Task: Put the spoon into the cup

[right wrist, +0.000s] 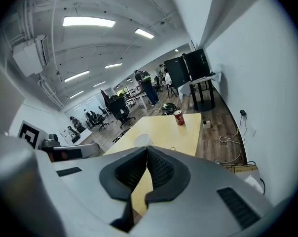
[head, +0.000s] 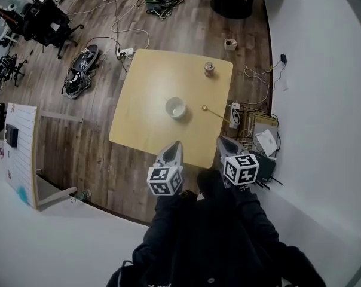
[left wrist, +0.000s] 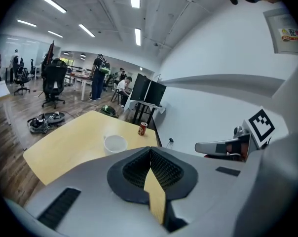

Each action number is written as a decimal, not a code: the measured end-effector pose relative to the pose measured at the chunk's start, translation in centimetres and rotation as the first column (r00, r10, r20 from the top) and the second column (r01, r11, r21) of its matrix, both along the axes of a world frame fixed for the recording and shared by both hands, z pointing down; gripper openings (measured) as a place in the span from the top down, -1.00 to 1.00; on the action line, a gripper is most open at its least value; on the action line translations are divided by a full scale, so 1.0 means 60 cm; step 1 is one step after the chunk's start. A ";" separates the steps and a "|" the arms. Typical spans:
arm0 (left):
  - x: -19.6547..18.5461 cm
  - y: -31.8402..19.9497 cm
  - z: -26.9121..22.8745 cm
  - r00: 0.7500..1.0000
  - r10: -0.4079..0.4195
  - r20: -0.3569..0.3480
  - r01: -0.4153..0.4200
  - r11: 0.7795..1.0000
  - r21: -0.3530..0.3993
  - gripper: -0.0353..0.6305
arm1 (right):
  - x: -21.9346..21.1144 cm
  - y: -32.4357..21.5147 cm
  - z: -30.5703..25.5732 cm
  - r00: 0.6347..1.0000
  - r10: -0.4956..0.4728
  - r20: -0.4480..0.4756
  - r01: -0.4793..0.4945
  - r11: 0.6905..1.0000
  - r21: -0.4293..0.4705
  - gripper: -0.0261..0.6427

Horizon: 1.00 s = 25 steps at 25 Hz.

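Both tongs hang at the near edge of the table (head: 141,94), short of everything on it. Left tongs (head: 176,143): jaws together, nothing between them. Right tongs (head: 220,139): jaws together too, empty. White cup (head: 176,107) stands upright near the table's middle. Spoon (head: 217,114) lies flat on the table right of the cup, near it but not touching, bowl end toward the cup, handle running out toward the table's right edge. Can (head: 209,69) stands upright by the far right corner, well apart from cup and spoon. Left tongs point roughly at the cup; right tongs sit on the spoon's side. Person in dark sleeves holds both. Wood floor (head: 79,136) around the table, with cables and a power strip (head: 235,115) along the right wall.
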State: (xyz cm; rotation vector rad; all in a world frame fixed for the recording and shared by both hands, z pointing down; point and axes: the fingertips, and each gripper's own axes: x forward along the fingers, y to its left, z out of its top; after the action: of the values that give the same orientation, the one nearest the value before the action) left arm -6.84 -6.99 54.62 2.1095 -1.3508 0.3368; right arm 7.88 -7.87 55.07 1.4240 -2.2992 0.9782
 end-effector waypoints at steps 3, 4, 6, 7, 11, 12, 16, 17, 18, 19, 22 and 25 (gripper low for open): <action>0.024 -0.038 0.027 1.000 0.019 0.019 -0.018 1.000 -0.019 0.79 | 0.028 -0.034 0.040 1.000 0.015 -0.002 -0.015 0.999 -0.029 0.86; 0.032 -0.045 0.037 0.999 0.030 0.024 -0.029 0.999 -0.027 0.79 | 0.037 -0.042 0.054 1.000 0.023 -0.003 -0.023 0.999 -0.042 0.85; 0.046 -0.056 0.055 0.998 0.052 0.030 -0.050 0.998 -0.043 0.79 | 0.054 -0.056 0.080 0.999 0.047 0.002 -0.047 0.997 -0.069 0.85; 0.052 -0.062 0.065 0.998 0.062 0.032 -0.060 0.997 -0.051 0.79 | 0.062 -0.063 0.094 0.998 0.063 0.008 -0.062 0.995 -0.082 0.85; 0.076 -0.077 0.114 0.995 0.090 0.033 -0.087 0.992 -0.094 0.79 | 0.098 -0.080 0.159 0.988 0.150 0.038 -0.143 0.979 -0.146 0.85; 0.081 -0.077 0.130 0.995 0.097 0.034 -0.093 0.990 -0.109 0.79 | 0.109 -0.079 0.177 0.984 0.175 0.038 -0.167 0.972 -0.165 0.85; 0.100 -0.091 0.184 0.990 0.142 0.026 -0.136 0.978 -0.156 0.79 | 0.143 -0.094 0.238 0.961 0.275 0.043 -0.259 0.941 -0.218 0.80; 0.105 -0.094 0.195 0.988 0.152 0.022 -0.146 0.975 -0.165 0.79 | 0.148 -0.098 0.252 0.955 0.293 0.047 -0.275 0.933 -0.230 0.76; 0.109 -0.097 0.205 0.987 0.161 0.022 -0.155 0.973 -0.172 0.79 | 0.153 -0.101 0.267 0.950 0.310 0.050 -0.289 0.926 -0.243 0.72; 0.114 -0.102 0.213 0.985 0.170 0.025 -0.163 0.971 -0.177 0.79 | 0.159 -0.105 0.283 0.944 0.326 0.052 -0.303 0.919 -0.254 0.71; 0.131 -0.113 0.237 0.979 0.199 0.037 -0.188 0.964 -0.190 0.79 | 0.180 -0.112 0.327 0.922 0.382 0.065 -0.349 0.891 -0.289 0.66; 0.136 -0.111 0.258 0.975 0.217 0.042 -0.204 0.956 -0.211 0.79 | 0.196 -0.120 0.355 0.887 0.453 0.095 -0.404 0.858 -0.317 0.58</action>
State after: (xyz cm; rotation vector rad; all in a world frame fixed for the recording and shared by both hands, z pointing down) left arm 1.32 -13.66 70.11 2.0853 -1.0757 0.6114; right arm 19.63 -15.07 76.34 1.8211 -1.8597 1.5443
